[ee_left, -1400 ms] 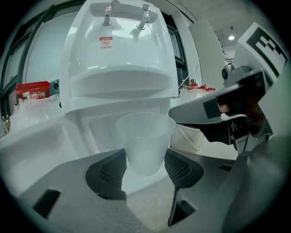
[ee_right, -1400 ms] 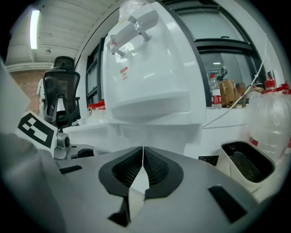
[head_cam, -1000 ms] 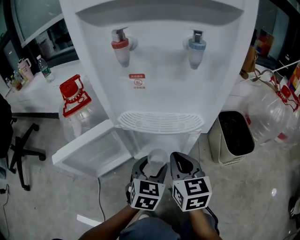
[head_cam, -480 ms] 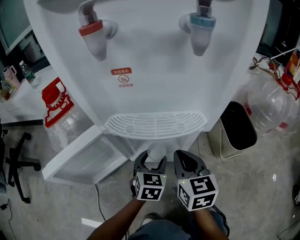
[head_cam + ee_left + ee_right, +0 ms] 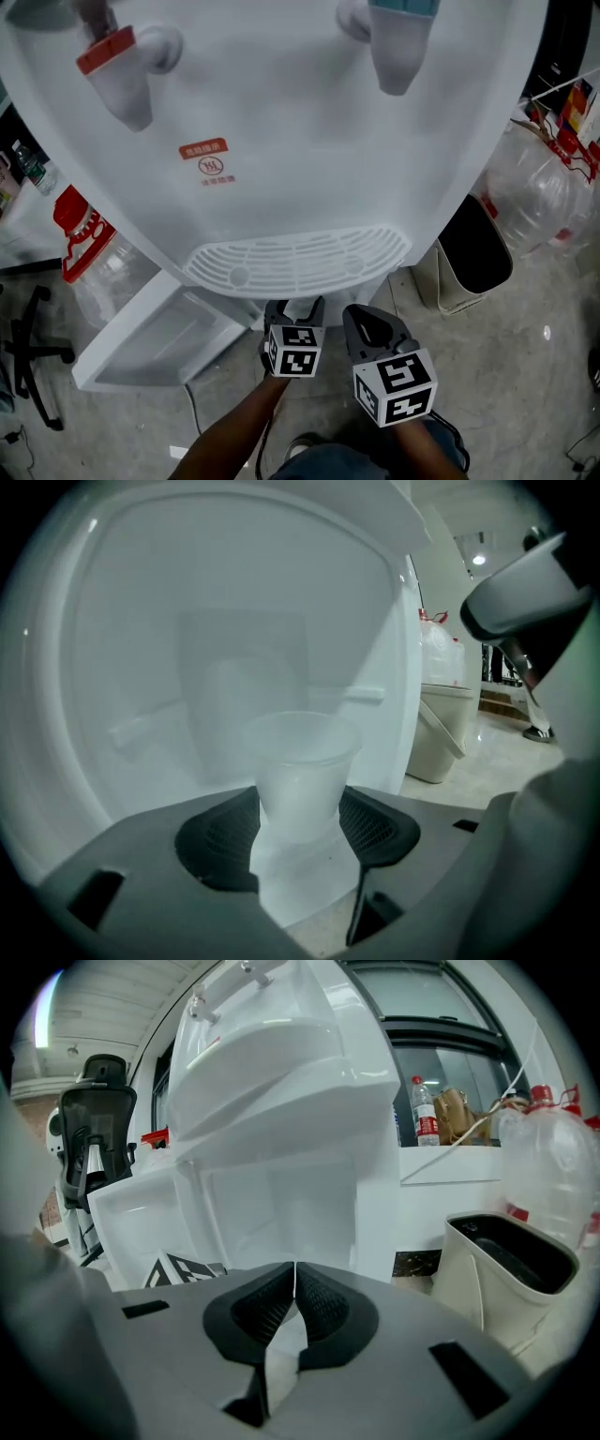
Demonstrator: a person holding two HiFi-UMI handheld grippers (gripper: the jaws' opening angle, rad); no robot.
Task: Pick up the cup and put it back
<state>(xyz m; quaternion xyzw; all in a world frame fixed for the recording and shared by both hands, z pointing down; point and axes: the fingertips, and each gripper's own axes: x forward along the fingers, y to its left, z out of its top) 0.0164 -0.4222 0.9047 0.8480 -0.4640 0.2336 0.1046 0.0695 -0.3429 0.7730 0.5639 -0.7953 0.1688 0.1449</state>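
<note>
- The left hand-held gripper [image 5: 298, 810] is clamped on the sides of an upright translucent white plastic cup [image 5: 300, 761], inside the white water dispenser [image 5: 300, 159] (just under its slotted drip tray [image 5: 298, 262]).
- The right hand-held gripper [image 5: 294, 1283] has its jaws together, empty, just beside the left.

I see the cup [image 5: 300, 771]: translucent white plastic, tapered, upright with its rim up. Its lower part is clamped between the left gripper [image 5: 302, 819] pads, facing into the dispenser's white recess [image 5: 141, 667].
</note>
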